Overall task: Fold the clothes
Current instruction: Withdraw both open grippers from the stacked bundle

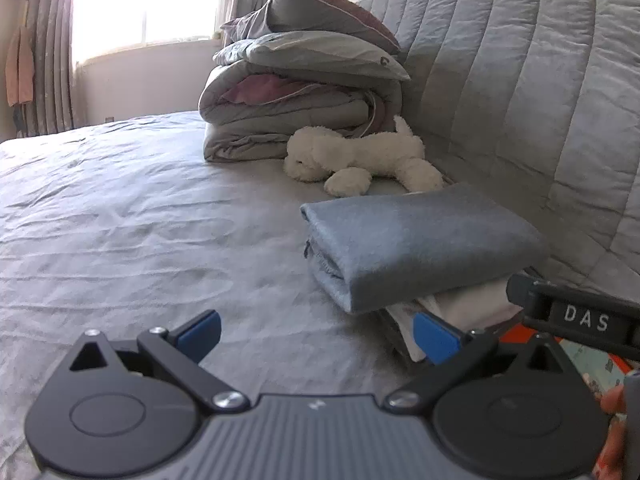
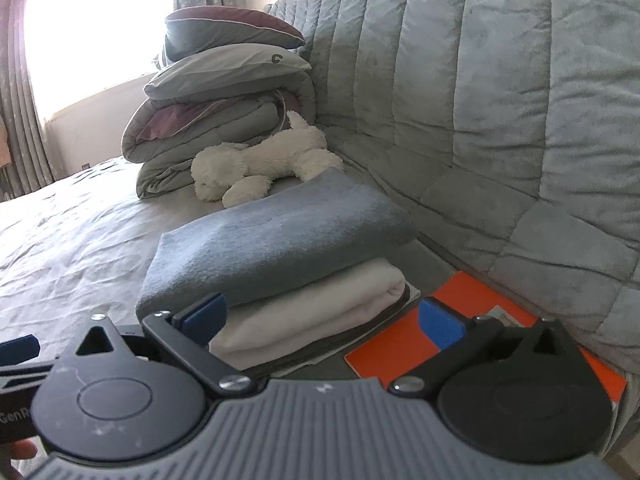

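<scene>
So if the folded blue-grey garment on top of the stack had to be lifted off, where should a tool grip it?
Probably at the rounded folded edge of the blue-grey garment facing the right tool, coming in low from the near side. There the layers close into one thick roll overhanging the white garment; its left end shows loose layers that could splay.

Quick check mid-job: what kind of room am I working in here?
Most likely a bedroom. The folded clothes lie on a bed with a quilted grey headboard, and stacked duvets and pillows sit by a curtained window.
</scene>
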### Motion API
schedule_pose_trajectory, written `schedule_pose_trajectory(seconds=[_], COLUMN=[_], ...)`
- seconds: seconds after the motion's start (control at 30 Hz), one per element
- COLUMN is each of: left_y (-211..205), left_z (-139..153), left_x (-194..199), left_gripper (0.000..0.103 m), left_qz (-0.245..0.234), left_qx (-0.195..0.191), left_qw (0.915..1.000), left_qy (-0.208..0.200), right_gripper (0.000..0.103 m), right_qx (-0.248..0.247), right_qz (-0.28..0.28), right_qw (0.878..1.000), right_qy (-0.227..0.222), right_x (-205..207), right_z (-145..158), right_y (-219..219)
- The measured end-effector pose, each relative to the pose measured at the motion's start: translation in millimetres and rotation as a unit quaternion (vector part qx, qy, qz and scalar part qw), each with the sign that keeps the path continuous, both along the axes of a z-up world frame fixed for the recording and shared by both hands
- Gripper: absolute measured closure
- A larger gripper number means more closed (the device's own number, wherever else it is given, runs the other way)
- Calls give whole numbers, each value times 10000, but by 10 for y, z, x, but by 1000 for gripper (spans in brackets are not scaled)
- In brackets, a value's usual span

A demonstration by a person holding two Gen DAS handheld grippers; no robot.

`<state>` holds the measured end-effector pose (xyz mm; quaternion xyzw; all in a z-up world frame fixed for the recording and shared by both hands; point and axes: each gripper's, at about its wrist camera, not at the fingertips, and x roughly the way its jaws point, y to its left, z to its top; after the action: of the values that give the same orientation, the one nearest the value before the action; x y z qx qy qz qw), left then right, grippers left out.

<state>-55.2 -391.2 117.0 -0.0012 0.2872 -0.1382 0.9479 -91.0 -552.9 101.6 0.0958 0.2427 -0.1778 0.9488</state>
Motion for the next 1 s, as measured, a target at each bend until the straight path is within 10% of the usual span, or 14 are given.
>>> schedule_pose_trajectory(seconds=[1.0], left_y=[-1], left_z=[-36], left_x=[1], left_gripper=[1], left_qz=[-73], left_qx=[65], left_qw=[9999], left_qy=[69], right_gripper=[0], right_qx=[-315], right_qz=[-39], right_qw=[9994], right_qy=[119], right_x=[54], right_z=[-29], right_y=[105])
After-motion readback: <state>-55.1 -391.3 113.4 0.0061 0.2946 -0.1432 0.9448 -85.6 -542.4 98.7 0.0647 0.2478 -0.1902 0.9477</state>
